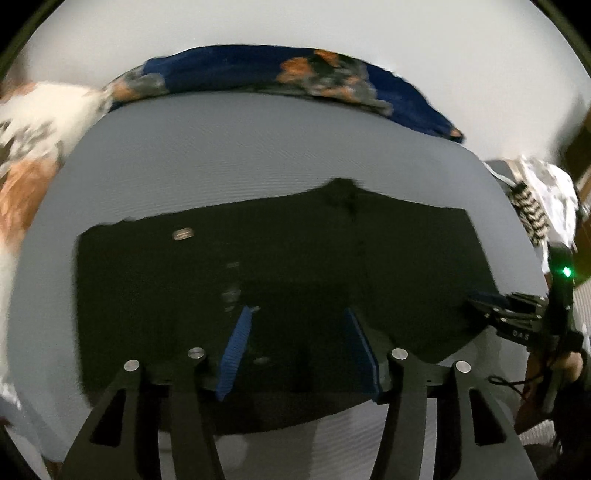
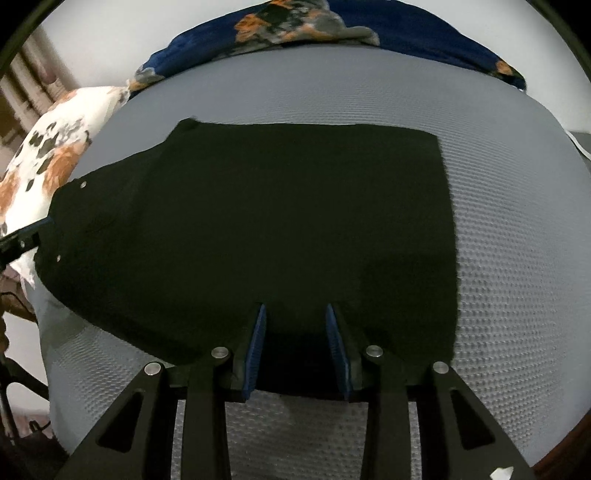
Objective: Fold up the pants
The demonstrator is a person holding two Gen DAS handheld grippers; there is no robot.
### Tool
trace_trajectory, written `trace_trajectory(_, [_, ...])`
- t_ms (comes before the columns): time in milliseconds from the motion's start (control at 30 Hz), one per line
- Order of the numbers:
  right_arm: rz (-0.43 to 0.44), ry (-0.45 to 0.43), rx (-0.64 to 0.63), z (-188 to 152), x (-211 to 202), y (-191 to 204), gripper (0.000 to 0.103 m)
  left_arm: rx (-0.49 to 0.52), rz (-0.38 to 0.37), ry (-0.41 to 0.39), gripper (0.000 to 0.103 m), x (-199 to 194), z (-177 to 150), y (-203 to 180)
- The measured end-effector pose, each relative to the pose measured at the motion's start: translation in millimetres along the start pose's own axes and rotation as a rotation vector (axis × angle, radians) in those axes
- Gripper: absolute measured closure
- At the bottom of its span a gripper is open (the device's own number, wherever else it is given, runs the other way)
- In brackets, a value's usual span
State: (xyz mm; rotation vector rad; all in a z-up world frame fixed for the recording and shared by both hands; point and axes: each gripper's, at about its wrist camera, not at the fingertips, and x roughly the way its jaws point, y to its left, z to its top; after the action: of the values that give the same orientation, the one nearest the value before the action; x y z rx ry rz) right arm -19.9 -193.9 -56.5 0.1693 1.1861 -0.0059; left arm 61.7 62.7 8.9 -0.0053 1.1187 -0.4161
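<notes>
Black pants [image 2: 258,229] lie flat on the grey bed [image 2: 509,229]; the left claw [image 1: 299,347] gapes, while the right claw [image 2: 297,347] clamps their near edge.

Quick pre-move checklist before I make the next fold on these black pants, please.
1. Pants lying flat on the grey bedspread: ok.
2. Left tongs free of cloth: ok, pads apart, nothing pinched.
3. Right tongs gripping the near edge: cannot tell; cloth sits between the pads, contact unclear.
4. Far edge clear of the blue floral blanket: ok.
5. Waist end clear of the white floral pillow: not ok, they look touching.
</notes>
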Motion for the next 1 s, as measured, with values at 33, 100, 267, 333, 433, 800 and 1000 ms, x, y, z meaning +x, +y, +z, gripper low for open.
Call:
trace_trajectory(33, [0.008,0.002,-0.003,1,1,3,0.07,-0.018,0.01,0.002,0.048,-4,-1,9])
trace_trajectory(100, [0.018,0.006,-0.011,3,4,11,0.07,-0.056,0.026,-0.002,0.047,-10,-3,26])
trace_trajectory(267, [0.051,0.017,-0.037,8,10,34,0.07,-0.142,0.059,-0.009,0.046,-25,-8,74])
trace_trajectory(333, [0.061,0.021,-0.05,10,12,42,0.07,-0.162,0.071,-0.015,0.046,-30,-10,87])
trace_trajectory(433, [0.075,0.028,-0.071,13,17,55,0.07,-0.204,0.078,-0.021,0.045,-34,-12,108])
trace_trajectory(800, [0.098,0.036,-0.082,20,25,77,0.059,-0.39,-0.093,0.018,0.04,-22,-28,163])
trace_trajectory(1000, [0.083,0.043,-0.085,21,27,81,0.056,-0.484,-0.207,0.07,0.04,-1,-38,189])
